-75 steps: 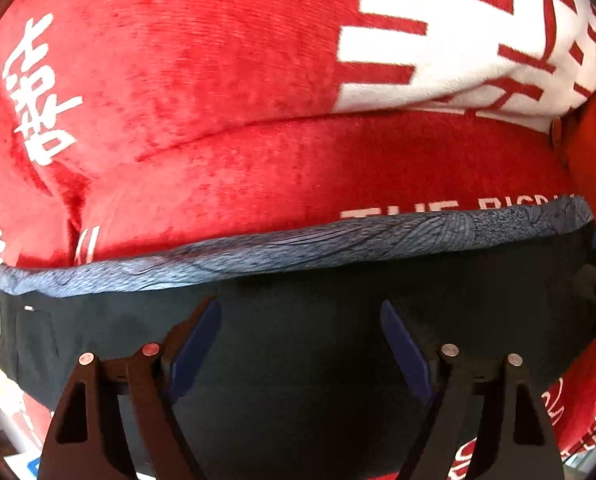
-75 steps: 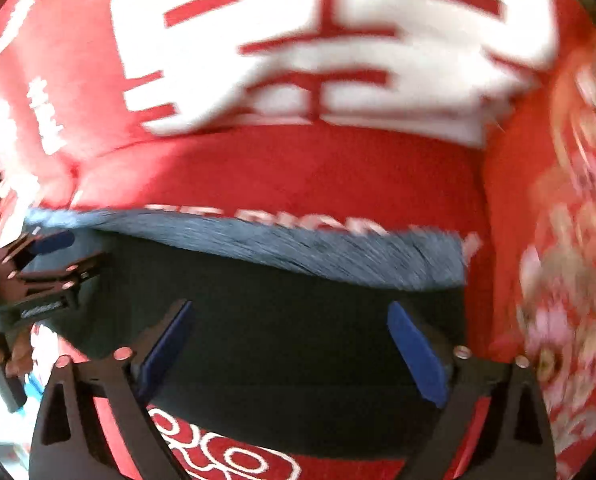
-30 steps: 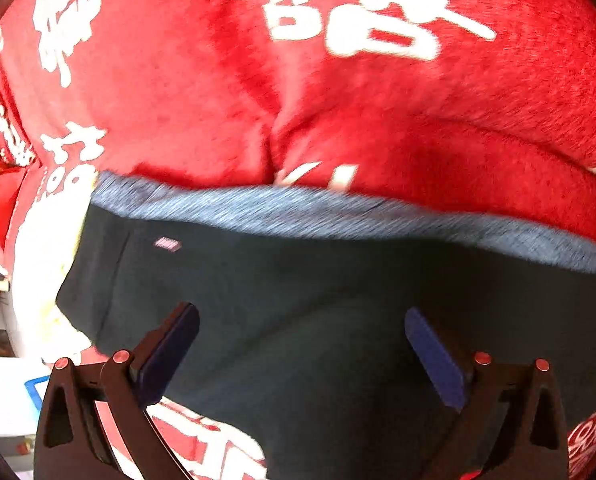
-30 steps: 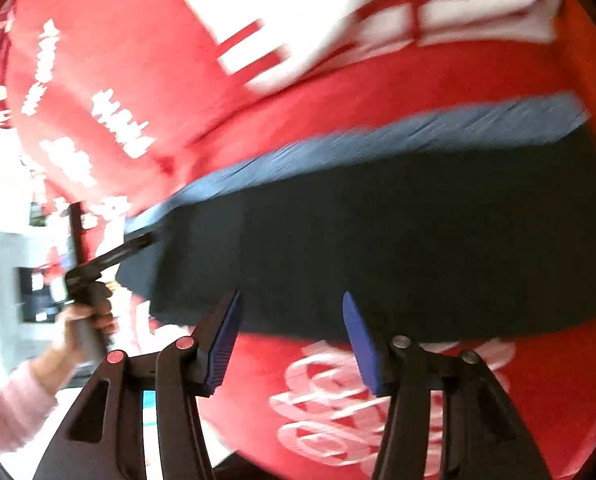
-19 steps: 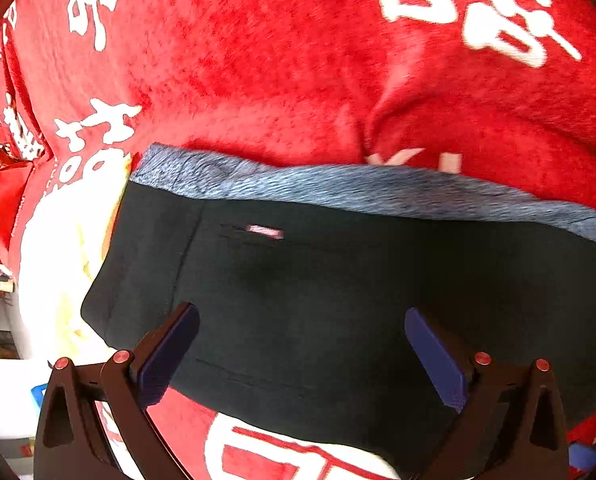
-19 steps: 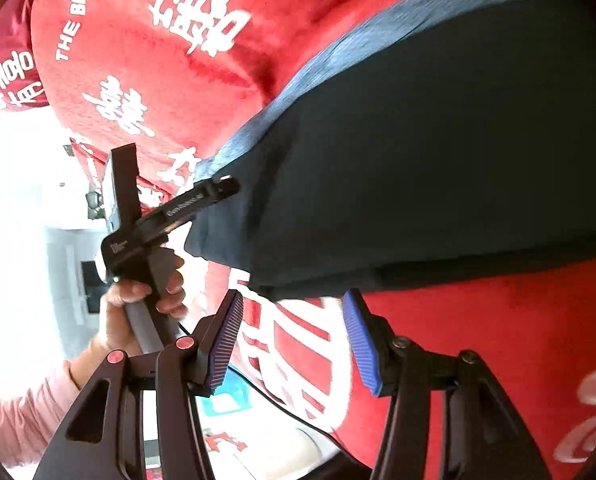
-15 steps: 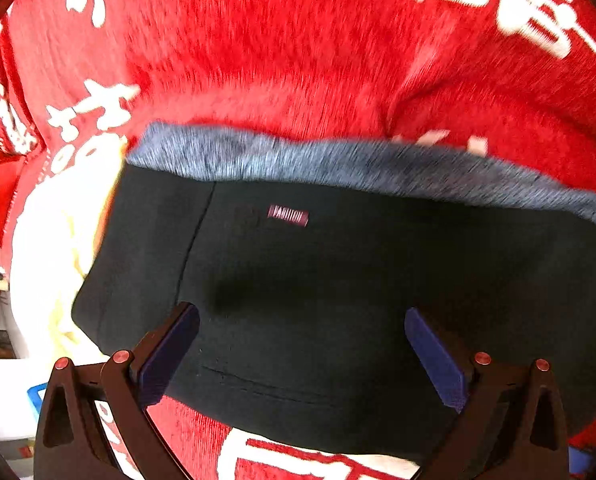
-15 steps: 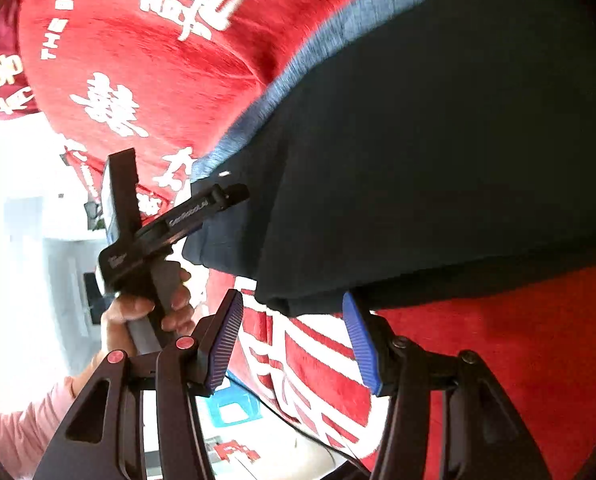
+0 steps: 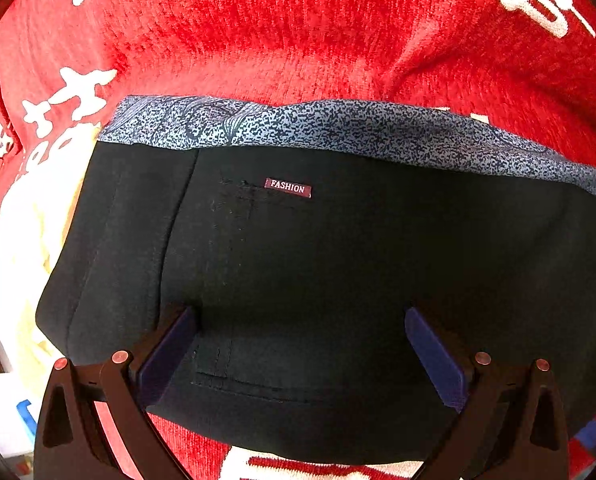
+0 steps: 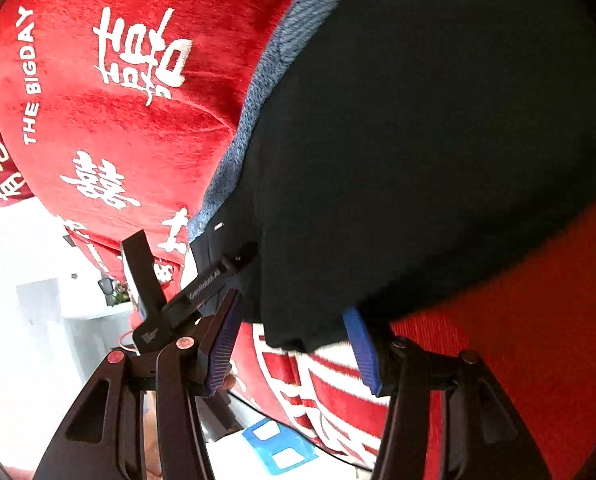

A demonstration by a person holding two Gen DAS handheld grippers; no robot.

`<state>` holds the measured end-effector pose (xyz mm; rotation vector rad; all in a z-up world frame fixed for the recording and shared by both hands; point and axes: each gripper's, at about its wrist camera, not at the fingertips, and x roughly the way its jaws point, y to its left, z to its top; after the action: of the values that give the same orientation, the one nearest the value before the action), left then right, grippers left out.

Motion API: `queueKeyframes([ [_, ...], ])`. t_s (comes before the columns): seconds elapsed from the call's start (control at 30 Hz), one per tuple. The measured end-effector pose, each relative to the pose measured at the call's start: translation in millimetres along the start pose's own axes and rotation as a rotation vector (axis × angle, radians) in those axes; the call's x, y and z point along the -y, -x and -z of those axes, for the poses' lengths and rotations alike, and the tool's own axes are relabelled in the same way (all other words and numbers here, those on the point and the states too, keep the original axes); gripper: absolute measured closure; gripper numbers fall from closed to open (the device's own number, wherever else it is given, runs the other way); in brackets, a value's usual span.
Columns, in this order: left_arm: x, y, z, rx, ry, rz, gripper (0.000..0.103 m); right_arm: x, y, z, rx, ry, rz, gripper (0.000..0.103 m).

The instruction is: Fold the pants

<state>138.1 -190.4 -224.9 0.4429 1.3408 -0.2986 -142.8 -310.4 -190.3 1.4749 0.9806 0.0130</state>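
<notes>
Black pants (image 9: 318,264) with a blue-grey patterned waistband (image 9: 338,128) and a small "FASHION" label (image 9: 287,187) lie folded flat on a red blanket. My left gripper (image 9: 298,344) is open, its blue pads over the pants' near left corner. In the right wrist view the pants (image 10: 418,140) fill the upper right. My right gripper (image 10: 294,344) is open, its pads straddling the pants' lower corner. The left gripper's black fingers (image 10: 202,284) show at that corner's left edge.
The red blanket (image 9: 298,32) with white characters covers the surface; it also shows in the right wrist view (image 10: 118,100). A pale yellow-white patch (image 9: 22,232) lies left of the pants. A white floor and a blue-and-white sheet (image 10: 282,448) lie beyond the blanket's edge.
Both grippers have moved to the pants' left end and closer to the cloth. The right gripper swung left and its pads now reach the pants' corner. The left stays wide open.
</notes>
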Motion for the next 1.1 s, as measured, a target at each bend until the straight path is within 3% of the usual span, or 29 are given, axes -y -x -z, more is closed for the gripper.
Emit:
queueKeyframes([
  [0.17,2.4,-0.6,3.8,0.019,-0.001,-0.017,0.0,-4.7,-7.7,-12.2,0.029,0.014,-0.001,0.047],
  [0.2,3.9,0.1,4.2,0.02,-0.002,-0.018,0.0,-5.4,-10.2,-19.3,0.031,0.014,0.01,0.063],
  [0.27,2.5,1.5,3.9,0.011,-0.006,-0.016,0.0,-8.6,-9.5,-28.7,0.019,0.029,0.112,0.095],
  [0.43,6.8,13.6,13.3,0.019,-0.057,0.0,0.0,-47.0,4.0,-5.4,0.018,0.277,0.234,0.095],
  [0.53,7.7,4.3,21.6,0.027,-0.089,-0.016,0.0,-28.3,-10.1,4.8,-0.016,0.256,0.3,0.095],
  [0.63,10.8,5.1,27.0,0.067,-0.123,-0.032,0.0,-19.4,-9.6,6.8,0.007,0.25,0.261,0.096],
  [0.7,10.6,5.0,25.7,0.058,-0.128,-0.026,0.0,-20.0,-3.7,8.0,-0.012,0.243,0.267,0.087],
  [0.8,13.6,10.5,17.6,0.031,-0.141,-0.054,0.0,-29.3,21.6,7.0,-0.038,0.267,0.316,0.084],
  [0.93,29.4,34.7,-4.5,0.108,-0.159,-0.022,0.0,-56.8,56.1,-17.0,0.039,0.394,0.363,0.084],
  [1.1,64.7,31.8,-40.2,0.135,-0.163,0.02,0.0,-74.8,34.1,-80.0,0.093,0.493,0.491,0.082],
])
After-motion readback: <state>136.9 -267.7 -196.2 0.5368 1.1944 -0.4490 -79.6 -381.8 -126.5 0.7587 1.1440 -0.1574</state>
